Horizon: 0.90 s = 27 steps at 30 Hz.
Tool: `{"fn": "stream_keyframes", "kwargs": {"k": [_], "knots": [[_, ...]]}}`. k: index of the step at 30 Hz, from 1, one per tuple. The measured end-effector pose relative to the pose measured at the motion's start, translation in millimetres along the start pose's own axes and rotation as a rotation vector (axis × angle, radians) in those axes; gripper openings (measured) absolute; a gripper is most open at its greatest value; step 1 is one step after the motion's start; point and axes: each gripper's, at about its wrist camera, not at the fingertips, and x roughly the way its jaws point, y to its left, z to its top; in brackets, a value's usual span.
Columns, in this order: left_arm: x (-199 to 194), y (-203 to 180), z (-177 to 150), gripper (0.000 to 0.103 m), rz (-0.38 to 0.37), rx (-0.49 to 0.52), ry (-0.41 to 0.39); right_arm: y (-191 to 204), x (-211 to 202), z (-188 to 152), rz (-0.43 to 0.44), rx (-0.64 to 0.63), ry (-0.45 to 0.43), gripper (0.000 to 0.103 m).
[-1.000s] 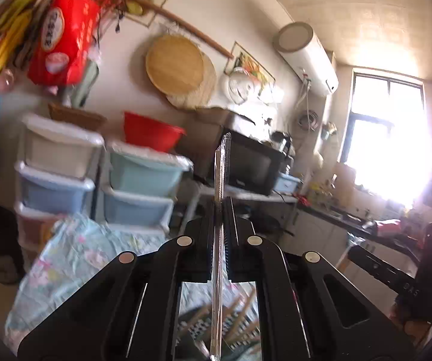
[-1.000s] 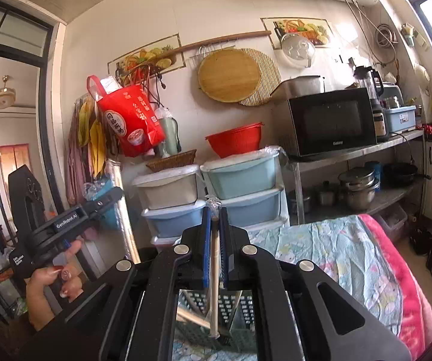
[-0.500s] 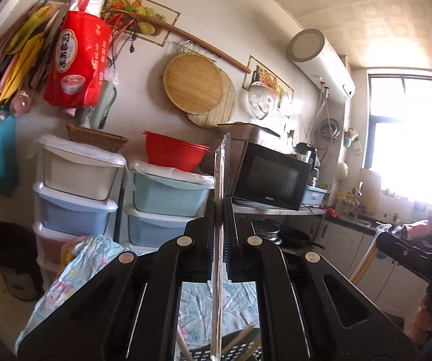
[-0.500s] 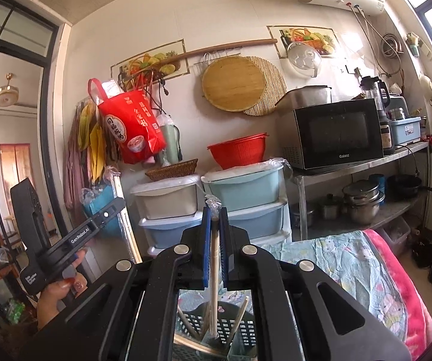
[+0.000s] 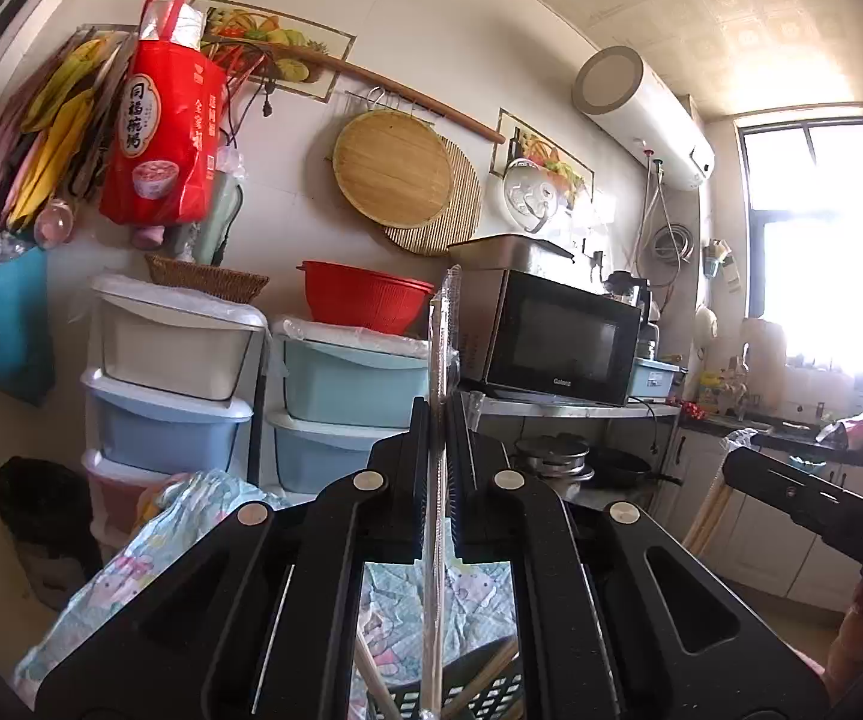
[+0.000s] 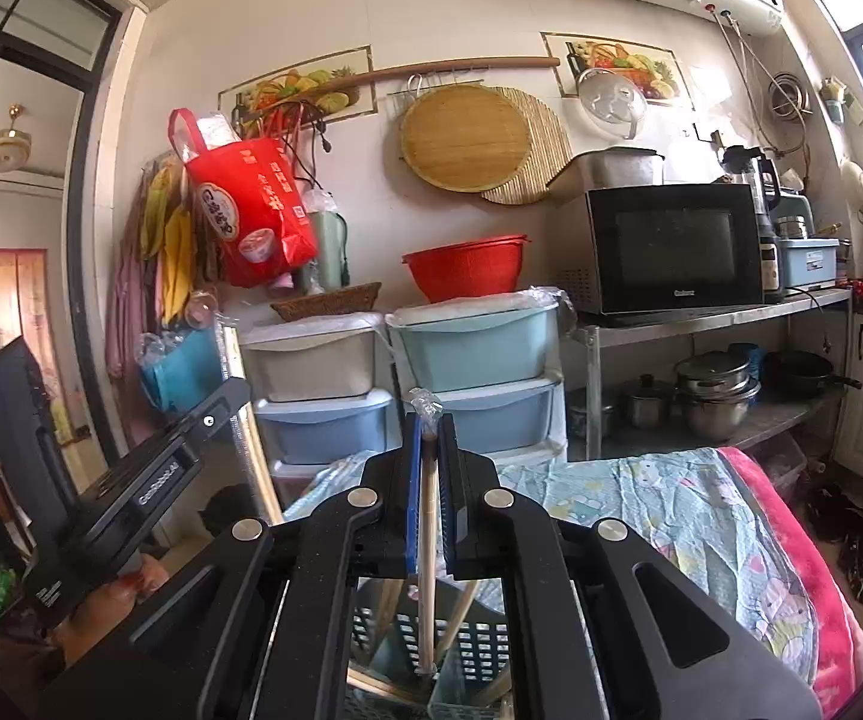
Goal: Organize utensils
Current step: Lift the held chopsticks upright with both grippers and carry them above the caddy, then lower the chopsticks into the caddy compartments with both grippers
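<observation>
My left gripper (image 5: pixel 437 414) is shut on a long thin utensil in a clear plastic sleeve (image 5: pixel 442 348), which stands upright between the pads. Its lower end hangs over a dark perforated basket (image 5: pixel 473 693) that holds wooden chopsticks (image 5: pixel 371 672). My right gripper (image 6: pixel 431 426) is shut on a plastic-wrapped wooden chopstick (image 6: pixel 427 540), also upright, with its lower end down inside the basket (image 6: pixel 482 642). Each gripper also shows in the other's view: the right gripper (image 5: pixel 815 510) at the right, the left gripper (image 6: pixel 149 480) at the left, held by a hand.
The basket sits on a table under a cartoon-print cloth (image 6: pixel 671 510) with a pink blanket edge (image 6: pixel 803 558). Behind it are stacked plastic drawers (image 6: pixel 473 354), a red colander (image 6: pixel 467 267), a microwave (image 6: pixel 671 246) on a metal shelf, and pots (image 6: pixel 713 390).
Both grippers have sunk a little and shifted sideways, each still holding its wrapped stick. The left view has rolled closer to level.
</observation>
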Motion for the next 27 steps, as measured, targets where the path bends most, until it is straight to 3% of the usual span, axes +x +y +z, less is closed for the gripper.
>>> {"fn": "stream_keyframes", "kwargs": {"k": [10, 27], "knots": [[-1, -7, -23, 0.003, -0.032, 0.038, -0.011, -4, 15, -28, -0.012, 0.002, 0.034, 0.006], [-1, -3, -55, 0.003, -0.056, 0.053, 0.065, -3, 9, -49, 0.004, 0.03, 0.102, 0.006]]}}
